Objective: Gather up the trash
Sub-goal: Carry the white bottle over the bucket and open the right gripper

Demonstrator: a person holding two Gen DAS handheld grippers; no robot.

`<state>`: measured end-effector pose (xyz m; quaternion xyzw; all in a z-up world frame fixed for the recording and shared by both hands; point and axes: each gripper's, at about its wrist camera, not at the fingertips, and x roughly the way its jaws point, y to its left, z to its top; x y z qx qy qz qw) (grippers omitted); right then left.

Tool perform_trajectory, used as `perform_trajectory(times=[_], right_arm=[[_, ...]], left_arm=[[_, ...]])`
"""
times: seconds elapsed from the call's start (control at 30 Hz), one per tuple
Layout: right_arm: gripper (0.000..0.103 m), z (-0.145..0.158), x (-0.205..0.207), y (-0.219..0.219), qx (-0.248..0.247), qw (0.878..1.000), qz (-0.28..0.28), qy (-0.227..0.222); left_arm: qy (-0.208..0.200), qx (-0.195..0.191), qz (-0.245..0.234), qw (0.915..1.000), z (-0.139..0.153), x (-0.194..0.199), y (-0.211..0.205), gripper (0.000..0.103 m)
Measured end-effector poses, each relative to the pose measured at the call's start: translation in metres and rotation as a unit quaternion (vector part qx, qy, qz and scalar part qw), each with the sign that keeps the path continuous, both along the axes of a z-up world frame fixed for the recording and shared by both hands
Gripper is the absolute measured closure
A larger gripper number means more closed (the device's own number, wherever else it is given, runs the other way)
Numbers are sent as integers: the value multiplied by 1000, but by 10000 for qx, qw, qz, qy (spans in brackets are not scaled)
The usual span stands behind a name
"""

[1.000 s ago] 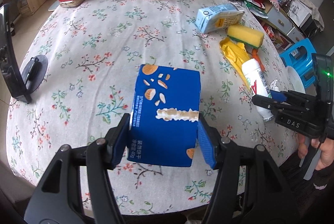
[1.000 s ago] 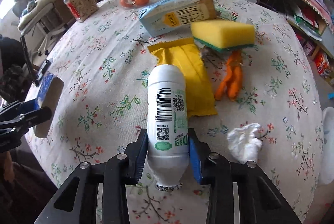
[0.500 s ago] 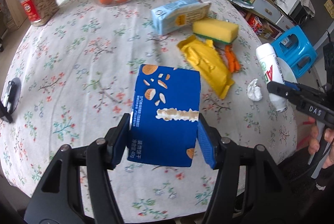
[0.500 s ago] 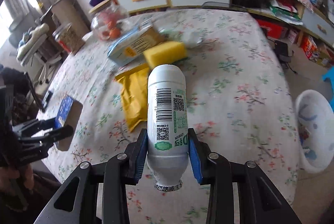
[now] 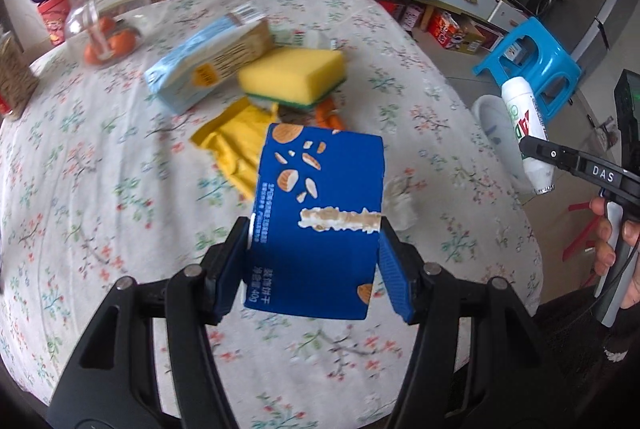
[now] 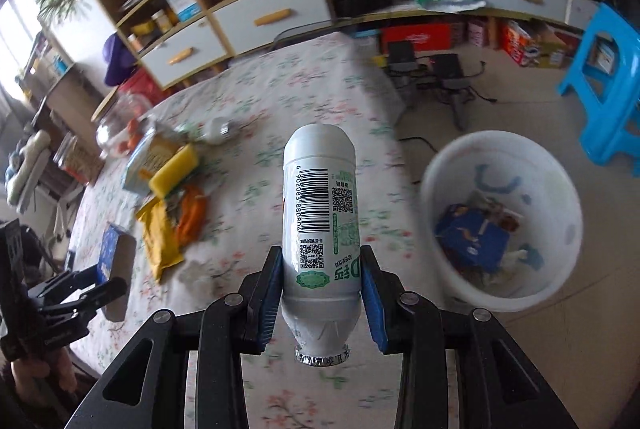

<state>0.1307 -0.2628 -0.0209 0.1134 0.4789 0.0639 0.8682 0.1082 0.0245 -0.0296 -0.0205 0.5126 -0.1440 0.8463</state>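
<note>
My left gripper (image 5: 314, 257) is shut on a blue biscuit box (image 5: 320, 213) and holds it above the floral table (image 5: 100, 169). My right gripper (image 6: 320, 289) is shut on a white drink bottle (image 6: 320, 205), held in the air past the table's right edge. It also shows in the left wrist view (image 5: 524, 125). A white bin (image 6: 500, 221) with trash inside stands on the floor to the right of the bottle. A yellow wrapper (image 5: 236, 137), a crumpled tissue (image 5: 400, 201) and a light blue carton (image 5: 208, 65) lie on the table.
A yellow sponge (image 5: 296, 73), an orange item (image 5: 328, 113) and a glass jar with oranges (image 5: 104, 25) are on the table. A blue stool (image 6: 608, 85) stands beyond the bin. Cabinets (image 6: 240, 25) line the far wall.
Both grippers have lifted and swung right with their loads. The bottle has left the table and now hangs near the white bin; the box has moved over the table's right half.
</note>
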Motion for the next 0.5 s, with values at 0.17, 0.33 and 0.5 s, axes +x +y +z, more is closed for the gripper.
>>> perform_trajectory(times=[0.17, 0.33, 0.5], right_arm=[[65, -6, 4, -47, -26, 9988, -476, 99], [65, -15, 6, -89, -67, 9960, -860, 245], [65, -23, 8, -116, -82, 9931, -1124, 332]], left_arm=[[-64, -26, -209, 9998, 3, 10, -32, 41], [-103, -49, -369, 9993, 5, 18, -61, 41], [-157, -125, -463, 9987, 7, 24, -87, 41]])
